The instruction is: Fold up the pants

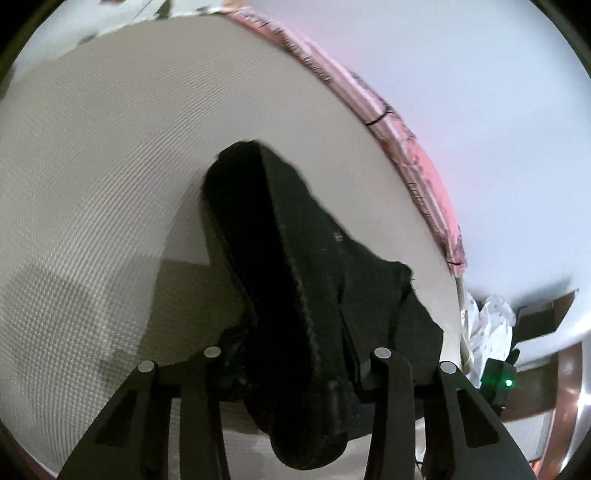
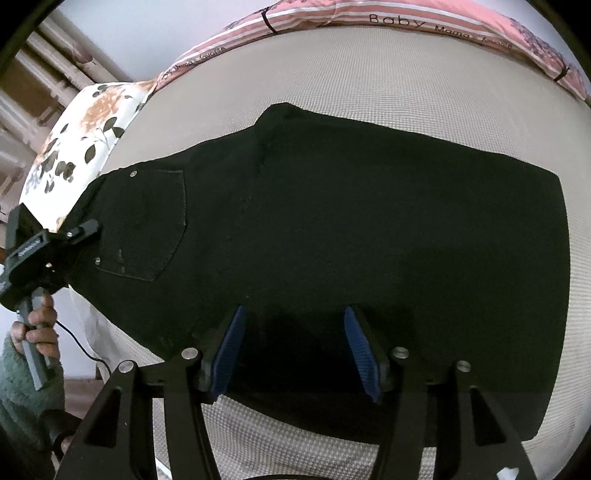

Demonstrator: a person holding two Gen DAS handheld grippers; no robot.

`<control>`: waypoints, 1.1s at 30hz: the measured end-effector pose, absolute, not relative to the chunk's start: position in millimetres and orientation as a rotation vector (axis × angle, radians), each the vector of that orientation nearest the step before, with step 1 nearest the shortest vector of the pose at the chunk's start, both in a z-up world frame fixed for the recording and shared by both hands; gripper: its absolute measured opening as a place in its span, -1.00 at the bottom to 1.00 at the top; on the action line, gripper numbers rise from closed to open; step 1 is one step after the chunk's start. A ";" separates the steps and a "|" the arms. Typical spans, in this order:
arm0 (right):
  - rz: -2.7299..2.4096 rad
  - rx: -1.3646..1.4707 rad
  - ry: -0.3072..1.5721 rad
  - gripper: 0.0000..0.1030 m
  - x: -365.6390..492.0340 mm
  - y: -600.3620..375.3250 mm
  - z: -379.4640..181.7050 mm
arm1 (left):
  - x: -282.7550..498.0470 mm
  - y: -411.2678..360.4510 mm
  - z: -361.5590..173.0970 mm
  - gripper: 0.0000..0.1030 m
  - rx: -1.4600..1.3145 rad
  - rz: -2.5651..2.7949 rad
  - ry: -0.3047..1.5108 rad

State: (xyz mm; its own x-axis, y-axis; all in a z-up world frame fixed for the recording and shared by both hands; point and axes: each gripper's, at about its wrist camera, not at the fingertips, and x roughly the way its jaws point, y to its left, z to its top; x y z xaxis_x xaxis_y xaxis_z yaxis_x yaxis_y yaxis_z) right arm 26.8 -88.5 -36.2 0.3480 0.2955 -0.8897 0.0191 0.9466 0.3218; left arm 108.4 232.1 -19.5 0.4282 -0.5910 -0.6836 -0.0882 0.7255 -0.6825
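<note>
The bed [image 2: 369, 81], covered w/ a beige waffle-weave sheet, fills both views; black pants [image 2: 332, 229] lie spread flat across the middle of it, already doubled leg on leg, waistband end at the left of the right wrist view, back pocket [image 2: 147, 229] facing up.

Handling, as a judgement: looks like denim – medium-heavy, soft but w/ some body, so it should hold a crease and not slip much on the textured sheet. Best grabbed at thick edges: waistband, hems, side seam.

Left gripper [image 1: 295, 369] is clamped on a bunched waistband edge; in its own view the cloth rises off the sheet between the fingers, pads hidden by fabric. Seen from the right wrist view, it sits at the waistband, a hand [image 2: 37, 332] in a green knit sleeve on its handle.

Right gripper [image 2: 295, 350] hangs over the near edge of the pants, blue pads [image 2: 358, 347] standing apart – nothing pinched.

Writing: pink striped bedding [image 2: 406, 16] at the far edge reads "Baby", then roughly "Mama's favorite" – partly blurred. Floral pillow [image 2: 85, 122] at left, no text.
</note>
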 end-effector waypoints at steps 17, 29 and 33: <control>0.106 0.469 1.100 0.06 15.0 -173.0 -9.6 | 121.7 121.7 74.2 -0.41 -0.659 -0.531 1.053; -0.015 0.584 0.987 0.06 -12.4 -265.6 17.3 | 139.6 -37.8 98.3 -0.41 -0.544 -0.807 1.114; -0.046 0.612 0.950 0.06 -22.0 -291.6 22.7 | 136.9 -101.2 83.3 -0.41 -0.425 -0.859 1.175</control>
